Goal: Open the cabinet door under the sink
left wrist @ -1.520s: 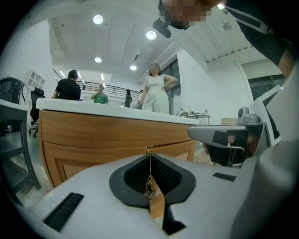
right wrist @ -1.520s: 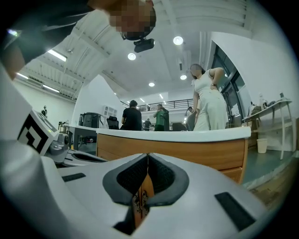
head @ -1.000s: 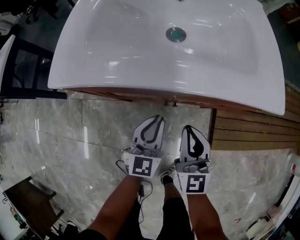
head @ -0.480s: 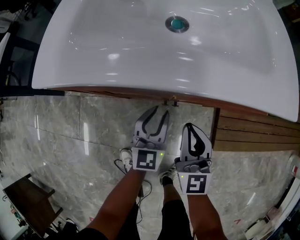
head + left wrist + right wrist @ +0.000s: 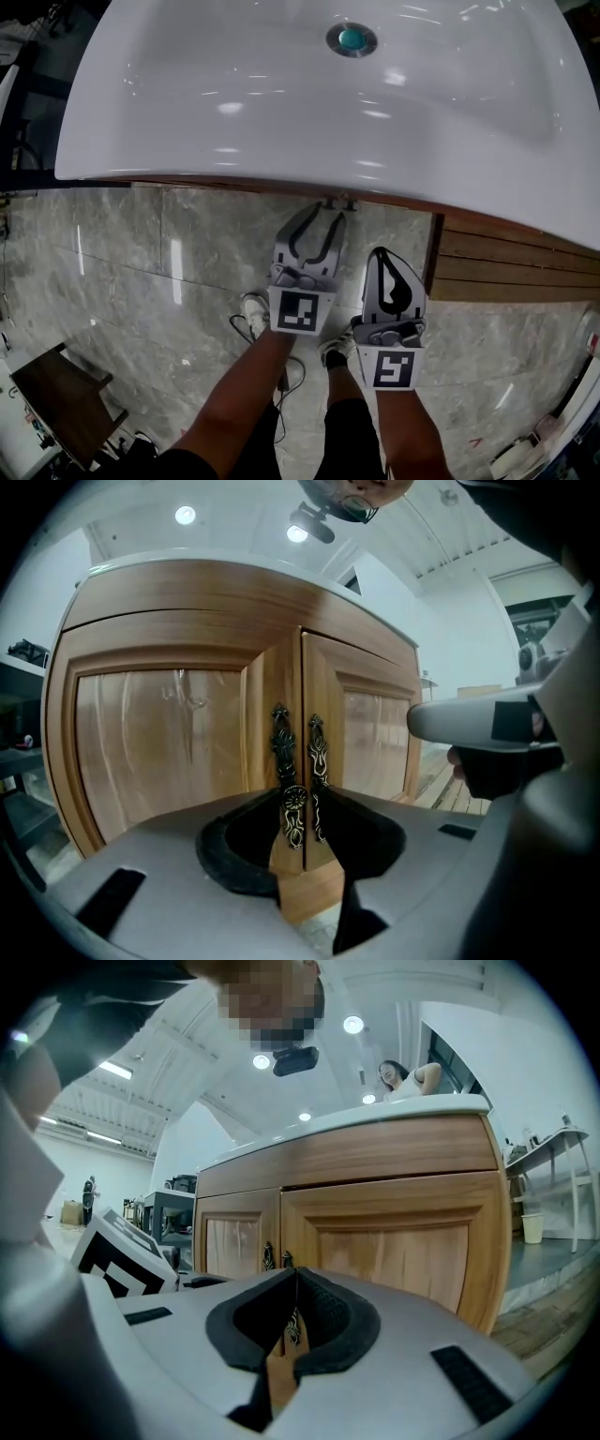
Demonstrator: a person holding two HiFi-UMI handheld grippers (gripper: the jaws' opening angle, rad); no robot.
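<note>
The wooden cabinet under the white sink (image 5: 187, 141) has two closed doors, a left door (image 5: 164, 752) and a right door (image 5: 375, 742). Two ornate dark metal handles (image 5: 281, 747) stand side by side at the centre seam, and they also show from above as handles (image 5: 339, 202) under the sink's edge. My left gripper (image 5: 324, 212) points at them from just in front, and its jaws are opening. In the left gripper view the left gripper (image 5: 302, 799) frames both handles without touching them. My right gripper (image 5: 380, 253) hangs a little further back to the right. Its tips meet in the right gripper view, where the right gripper (image 5: 296, 1277) holds nothing.
Grey marble floor (image 5: 141, 272) lies below the cabinet. A slatted wooden platform (image 5: 506, 267) runs along the right of it. A dark low stand (image 5: 52, 394) sits at the lower left. The person's shoes (image 5: 253, 309) are under the grippers. Another person (image 5: 405, 1077) stands beyond the counter.
The left gripper's jaws have parted from shut to open, and it has moved forward to the cabinet handles. The right gripper has stayed shut and has hardly shifted.
</note>
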